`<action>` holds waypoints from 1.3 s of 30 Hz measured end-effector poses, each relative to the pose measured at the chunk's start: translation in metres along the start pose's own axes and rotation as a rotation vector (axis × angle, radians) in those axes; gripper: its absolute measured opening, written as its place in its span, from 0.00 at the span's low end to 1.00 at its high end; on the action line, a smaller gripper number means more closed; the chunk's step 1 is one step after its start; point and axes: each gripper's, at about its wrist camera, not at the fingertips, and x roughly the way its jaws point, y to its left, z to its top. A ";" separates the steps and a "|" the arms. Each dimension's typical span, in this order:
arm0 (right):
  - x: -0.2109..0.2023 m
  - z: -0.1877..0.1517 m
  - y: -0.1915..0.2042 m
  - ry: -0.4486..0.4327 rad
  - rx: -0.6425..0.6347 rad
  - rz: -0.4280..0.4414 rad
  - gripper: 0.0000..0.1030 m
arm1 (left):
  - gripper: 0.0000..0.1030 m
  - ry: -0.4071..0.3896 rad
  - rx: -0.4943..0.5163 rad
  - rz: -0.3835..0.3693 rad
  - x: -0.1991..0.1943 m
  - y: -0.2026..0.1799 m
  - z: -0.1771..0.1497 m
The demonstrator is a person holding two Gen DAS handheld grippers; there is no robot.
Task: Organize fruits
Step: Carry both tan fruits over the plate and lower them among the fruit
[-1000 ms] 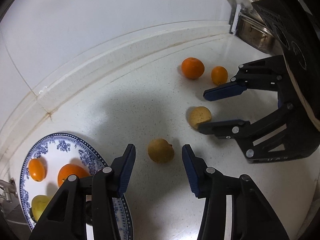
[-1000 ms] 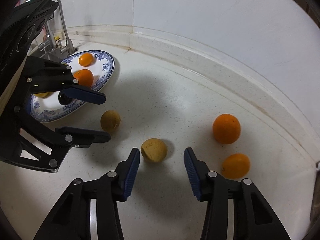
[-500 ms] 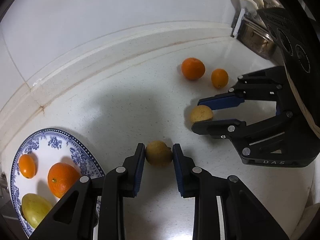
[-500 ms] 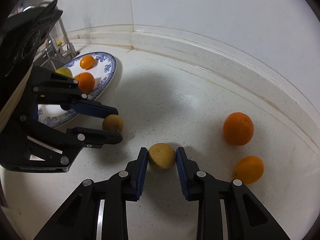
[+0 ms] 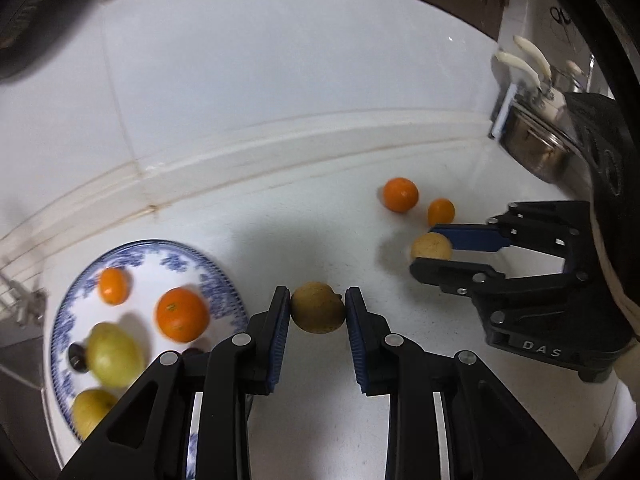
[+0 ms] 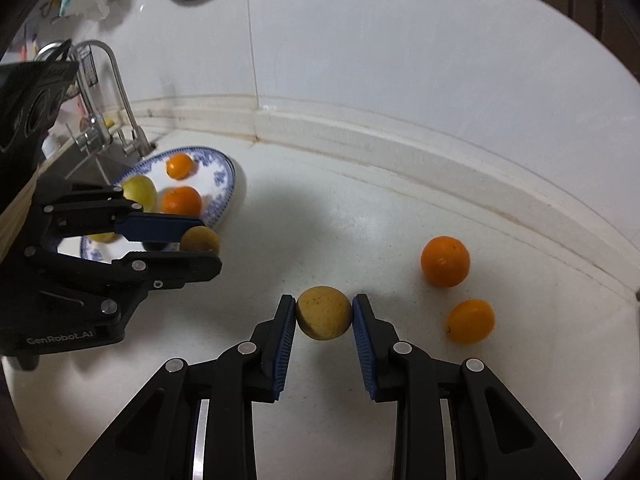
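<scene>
My left gripper is shut on a brownish-yellow fruit, held above the white counter beside the blue-patterned plate. The plate holds two oranges and two yellow-green fruits. My right gripper is shut on a second yellow-brown fruit and also holds it off the counter. It shows in the left wrist view too. A large orange and a small orange lie on the counter to its right.
A sink with a steel tap lies behind the plate on the left. A steel pot stands at the counter's far right. A white tiled wall with a raised ledge bounds the back.
Both grippers closed on their fruits and have lifted them off the counter. The left one has shifted toward the plate.
</scene>
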 end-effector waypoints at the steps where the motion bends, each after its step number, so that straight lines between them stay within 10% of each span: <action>1: -0.004 0.000 0.002 -0.009 0.006 -0.004 0.29 | 0.27 -0.005 -0.010 -0.002 -0.004 -0.001 0.000; 39: -0.027 0.038 0.124 -0.131 0.045 0.117 0.29 | 0.27 -0.175 -0.178 0.230 -0.120 0.089 -0.063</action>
